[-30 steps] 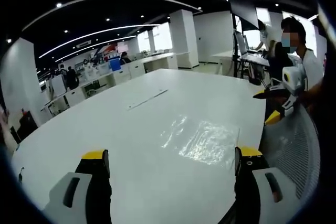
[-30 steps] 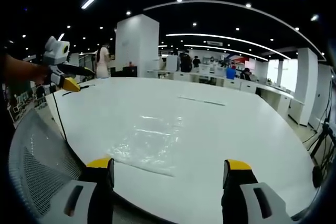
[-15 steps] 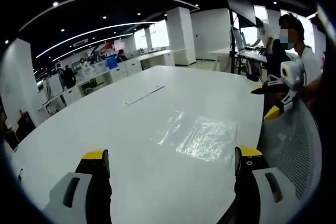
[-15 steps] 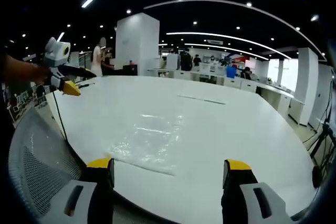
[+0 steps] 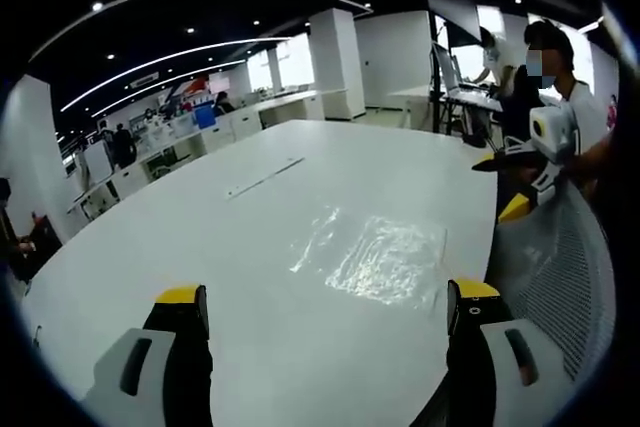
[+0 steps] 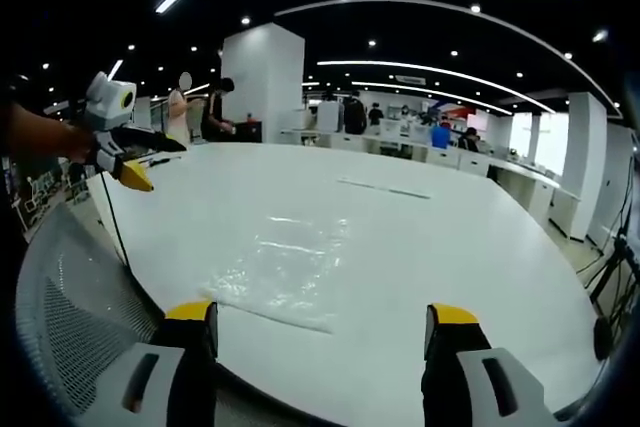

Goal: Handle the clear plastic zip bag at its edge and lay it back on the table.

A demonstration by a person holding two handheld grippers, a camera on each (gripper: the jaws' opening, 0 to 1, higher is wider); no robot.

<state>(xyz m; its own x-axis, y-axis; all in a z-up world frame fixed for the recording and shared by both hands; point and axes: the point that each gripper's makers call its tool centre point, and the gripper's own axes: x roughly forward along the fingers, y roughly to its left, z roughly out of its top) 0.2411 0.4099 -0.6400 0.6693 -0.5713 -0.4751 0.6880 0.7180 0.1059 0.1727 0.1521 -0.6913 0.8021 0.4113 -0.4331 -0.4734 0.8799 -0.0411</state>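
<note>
The clear plastic zip bag [image 5: 385, 259] lies flat on the white table [image 5: 250, 237], close to its near edge. In the right gripper view the bag [image 6: 280, 272] sits just beyond my jaws. My left gripper [image 5: 325, 309] is open, jaws wide, nothing between them, and the bag lies ahead toward its right jaw. My right gripper [image 6: 314, 325] is open too, held above the table edge in front of the bag. The right gripper [image 5: 520, 182] also appears at the right of the left gripper view, and the left gripper [image 6: 135, 147] at the left of the right gripper view.
A grey mesh chair back [image 6: 70, 297] stands at the table's near edge; the same chair back [image 5: 560, 267] shows in the left gripper view. A thin strip [image 5: 262, 177] lies farther out on the table. People [image 5: 545, 77] and desks stand around the room.
The left gripper's camera has shifted slightly, so the bag sits a little nearer and more central. In the right gripper view the left gripper's tip has dipped a bit. The bag lies still.
</note>
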